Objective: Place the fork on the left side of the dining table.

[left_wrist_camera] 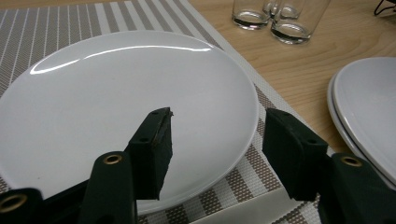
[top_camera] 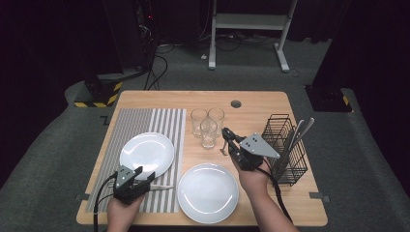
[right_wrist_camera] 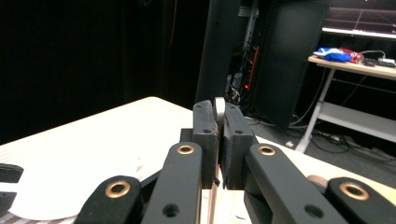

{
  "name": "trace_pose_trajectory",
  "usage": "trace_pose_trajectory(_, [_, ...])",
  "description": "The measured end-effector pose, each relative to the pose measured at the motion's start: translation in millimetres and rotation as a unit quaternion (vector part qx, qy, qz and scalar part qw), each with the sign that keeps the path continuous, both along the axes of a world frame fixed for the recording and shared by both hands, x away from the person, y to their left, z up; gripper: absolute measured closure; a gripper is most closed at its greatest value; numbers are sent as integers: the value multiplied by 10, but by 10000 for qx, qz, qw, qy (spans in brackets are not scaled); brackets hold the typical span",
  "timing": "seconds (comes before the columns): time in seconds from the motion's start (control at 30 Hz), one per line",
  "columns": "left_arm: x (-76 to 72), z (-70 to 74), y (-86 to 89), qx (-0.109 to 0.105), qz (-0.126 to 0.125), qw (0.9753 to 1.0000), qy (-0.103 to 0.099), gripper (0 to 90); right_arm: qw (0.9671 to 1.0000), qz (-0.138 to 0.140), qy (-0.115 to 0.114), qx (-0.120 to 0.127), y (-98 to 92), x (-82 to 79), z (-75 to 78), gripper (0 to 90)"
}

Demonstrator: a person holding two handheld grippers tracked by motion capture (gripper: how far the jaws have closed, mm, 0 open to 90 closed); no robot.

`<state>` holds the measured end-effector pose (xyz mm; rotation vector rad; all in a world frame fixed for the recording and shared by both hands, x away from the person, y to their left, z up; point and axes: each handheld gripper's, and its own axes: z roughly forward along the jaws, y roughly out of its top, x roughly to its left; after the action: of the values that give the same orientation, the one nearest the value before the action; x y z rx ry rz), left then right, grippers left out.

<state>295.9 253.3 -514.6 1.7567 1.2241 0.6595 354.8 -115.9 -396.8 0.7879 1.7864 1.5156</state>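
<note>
The right gripper [top_camera: 227, 137] clamps a piece of metal cutlery [top_camera: 224, 147] — it hangs handle-up, long axis near vertical, above the bare wood between the glasses [top_camera: 208, 125] and the near plate [top_camera: 208, 193]; which utensil it is cannot be told. In the right gripper view its thin edge [right_wrist_camera: 219, 108] shows between the closed jaws. The wire caddy [top_camera: 286, 150] holds more cutlery. The left gripper [left_wrist_camera: 217, 140] stands open over the far plate [left_wrist_camera: 93, 93] on the striped placemat [left_wrist_camera: 233, 186].

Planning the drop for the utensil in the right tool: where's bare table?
Free: the wood strip behind the glasses up to the grommet, and the striped mat's far end. Crowded: between the near plate, the glasses and the wire rack.
</note>
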Motion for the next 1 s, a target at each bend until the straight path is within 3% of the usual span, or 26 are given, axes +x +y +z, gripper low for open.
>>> trace_pose_trajectory(0.1, [3, 18, -39, 67, -46, 10000, 6, 425, 9999, 129, -25, 8, 56, -31, -7, 863])
trace_pose_trajectory(0.4, [40, 131, -137, -71, -117, 9999, -10, 420, 9985, 530, -78, 121, 180, -51, 32, 863])
trace_pose_trajectory(0.7, [6, 291, -254, 13, -248, 9994, -234, 413, 9979, 615, -44, 185, 282, -73, 53, 863])
trace_pose_trajectory(1.0, [42, 314, -449, -124, -490, 9982, -323, 407, 9978, 646, 104, 80, 365, -51, -16, 862])
